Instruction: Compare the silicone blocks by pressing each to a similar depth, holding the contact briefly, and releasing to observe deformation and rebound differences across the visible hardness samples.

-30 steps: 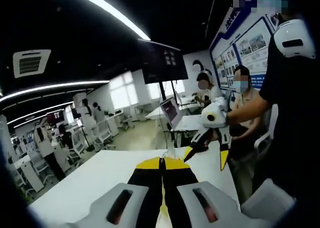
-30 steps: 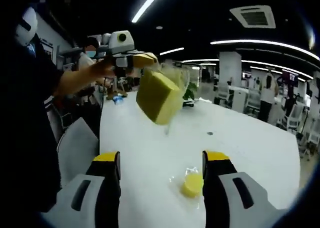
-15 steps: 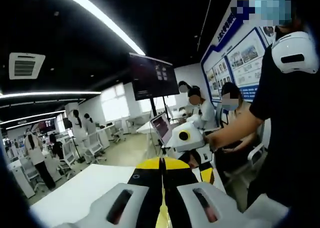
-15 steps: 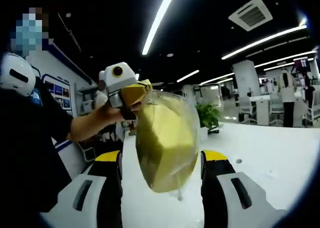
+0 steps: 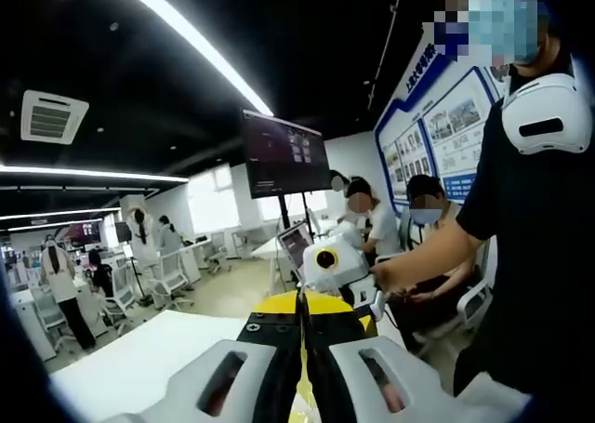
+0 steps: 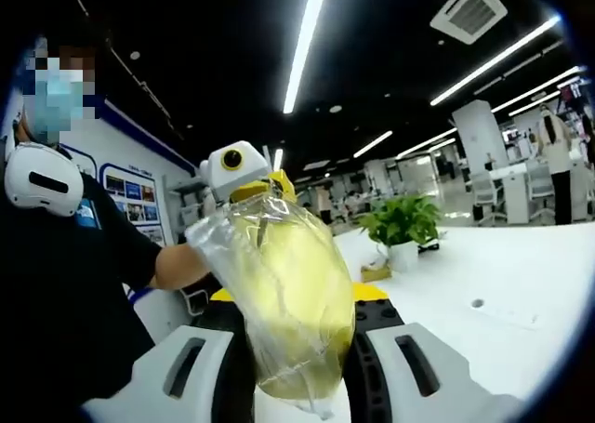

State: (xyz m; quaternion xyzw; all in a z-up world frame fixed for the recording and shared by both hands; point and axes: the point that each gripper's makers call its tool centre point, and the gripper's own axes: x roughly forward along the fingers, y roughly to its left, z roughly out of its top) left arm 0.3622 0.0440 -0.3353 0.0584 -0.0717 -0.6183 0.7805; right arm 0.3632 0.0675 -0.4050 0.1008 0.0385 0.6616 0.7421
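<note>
Right gripper view: one bagged yellow block hangs pinched by the left gripper; the right gripper's jaws have closed in against it since before.

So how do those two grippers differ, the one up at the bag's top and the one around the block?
The left gripper has jaws pinched shut on the top of the clear bag; the right gripper has jaws standing apart, either side of the yellow block inside, seemingly squeezing it. The left dangles the bag; the right meets it lower down. Both have black, yellow-tipped jaws.
</note>
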